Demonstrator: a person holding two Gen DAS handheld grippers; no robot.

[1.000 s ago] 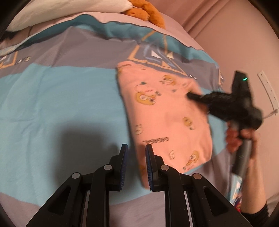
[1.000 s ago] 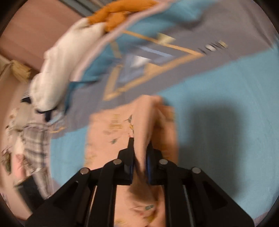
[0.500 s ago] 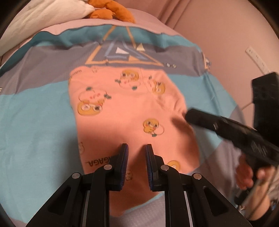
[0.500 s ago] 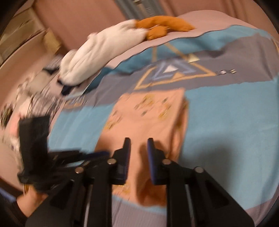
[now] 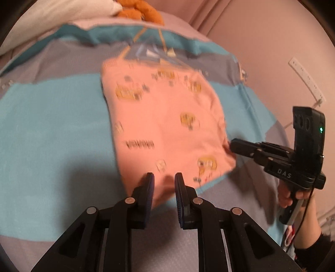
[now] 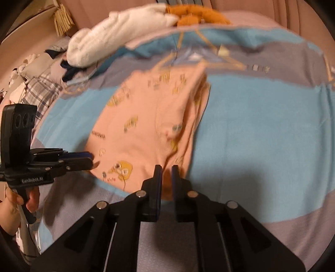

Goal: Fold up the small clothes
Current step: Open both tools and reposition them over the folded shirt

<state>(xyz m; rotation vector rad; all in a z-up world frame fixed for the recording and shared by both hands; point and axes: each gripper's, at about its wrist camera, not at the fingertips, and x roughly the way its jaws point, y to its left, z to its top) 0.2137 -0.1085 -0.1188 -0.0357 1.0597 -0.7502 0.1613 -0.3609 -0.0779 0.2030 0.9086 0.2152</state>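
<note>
A small pink garment with yellow duck prints lies folded on the blue and grey bed cover. My left gripper is open, its tips over the garment's near edge. My right gripper is slightly open at the garment's near right corner, with nothing held. The right gripper shows in the left wrist view touching the garment's right edge. The left gripper shows in the right wrist view at the garment's left corner.
A white pillow and an orange plush toy lie at the head of the bed. Plaid and dark clothes are piled at the left. A pink wall with a power strip is at the right.
The right gripper let go of the garment's folded edge, which now lies flat, and drew back to the near corner. Both grippers moved to the garment's near edge.
</note>
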